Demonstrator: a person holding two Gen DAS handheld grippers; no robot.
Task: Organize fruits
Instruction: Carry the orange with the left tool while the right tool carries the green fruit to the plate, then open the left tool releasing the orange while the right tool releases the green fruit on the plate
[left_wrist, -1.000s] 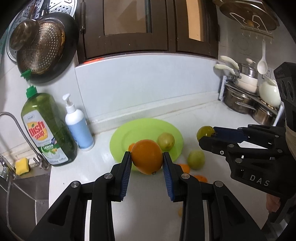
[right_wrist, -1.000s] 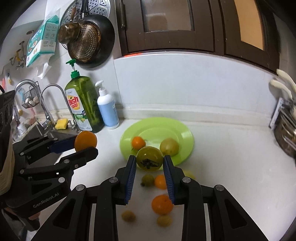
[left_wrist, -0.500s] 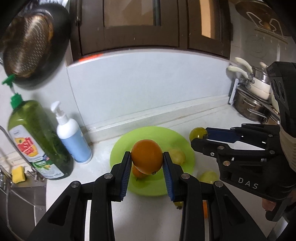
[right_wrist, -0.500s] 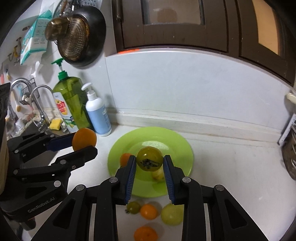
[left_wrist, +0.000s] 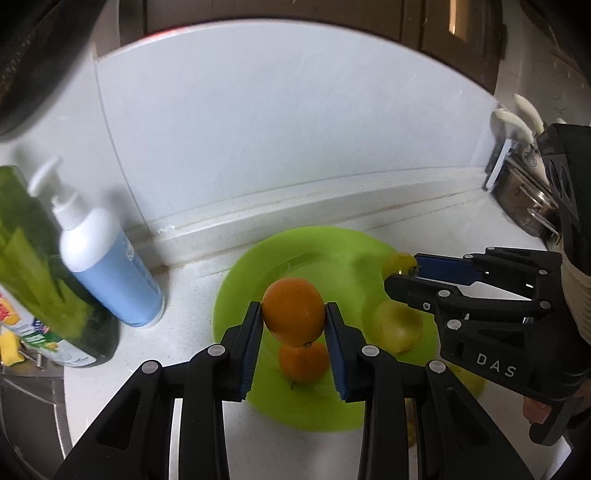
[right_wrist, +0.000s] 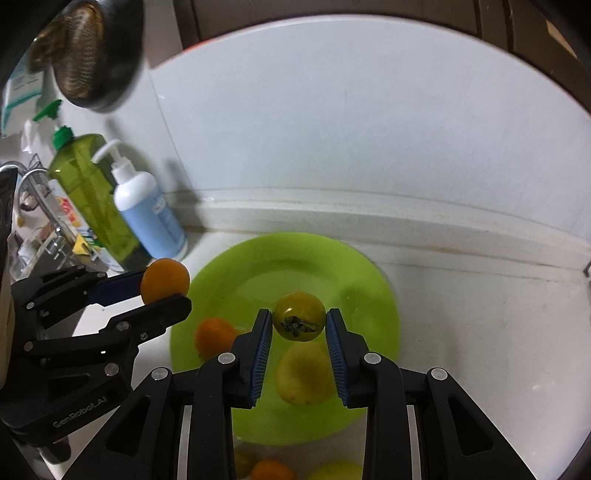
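A home kitchen: a white counter (right_wrist: 480, 332) against a pale splashback, dish soap (right_wrist: 88, 192) and a pump bottle (right_wrist: 147, 214) beside the tap (right_wrist: 33, 184), a strainer (right_wrist: 85, 55) hung on the wall, dark cabinets (left_wrist: 443, 22) above.

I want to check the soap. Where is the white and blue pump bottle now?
The pump bottle stands on the counter at the left in both wrist views, by the back wall, between the green dish soap bottle and the green plate.
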